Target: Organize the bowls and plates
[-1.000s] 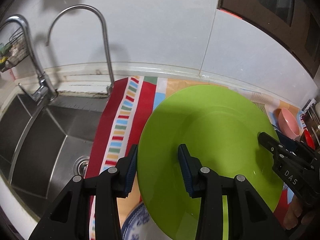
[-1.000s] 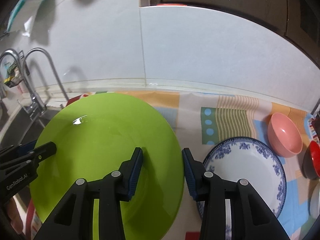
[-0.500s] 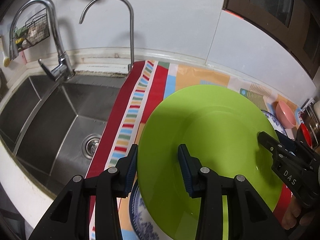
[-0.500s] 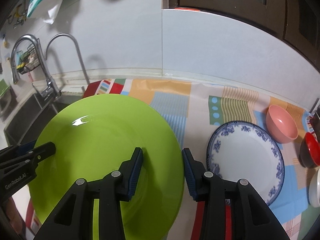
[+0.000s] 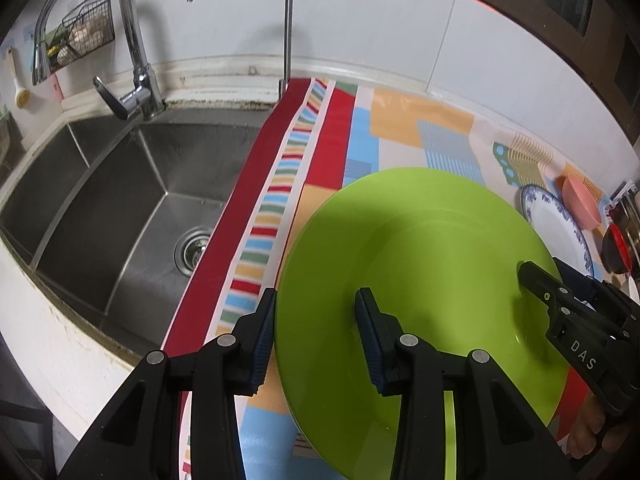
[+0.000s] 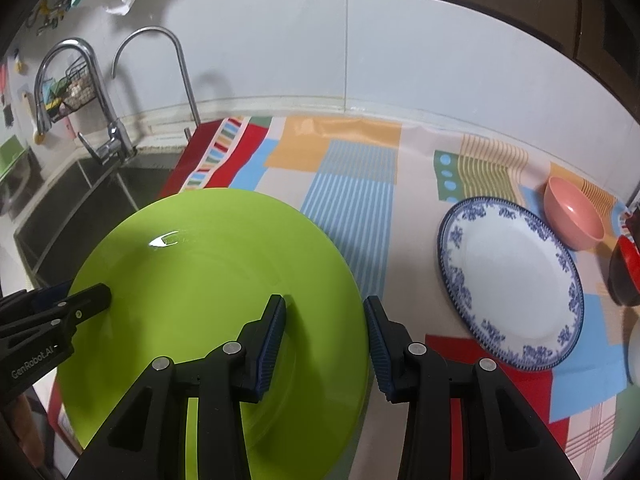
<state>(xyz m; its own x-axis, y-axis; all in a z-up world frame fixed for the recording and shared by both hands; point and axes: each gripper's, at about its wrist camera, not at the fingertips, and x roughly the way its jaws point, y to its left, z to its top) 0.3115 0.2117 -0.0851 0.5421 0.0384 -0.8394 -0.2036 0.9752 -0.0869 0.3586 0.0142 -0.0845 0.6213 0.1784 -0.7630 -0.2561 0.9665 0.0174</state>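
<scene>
A large lime-green plate (image 6: 208, 292) is held above a colourful patterned tablecloth (image 6: 352, 196), gripped at opposite rims. The left gripper (image 5: 316, 336) pinches its edge near nine o'clock, the right gripper (image 6: 324, 336) near three o'clock, each with one finger above and one below. A blue-and-white plate (image 6: 516, 284) lies at two o'clock, touching a pink bowl (image 6: 572, 220). A steel sink (image 5: 116, 204) sits at ten o'clock. The smooth rim could likely slip if either grip loosens, tilting the plate toward the sink.
</scene>
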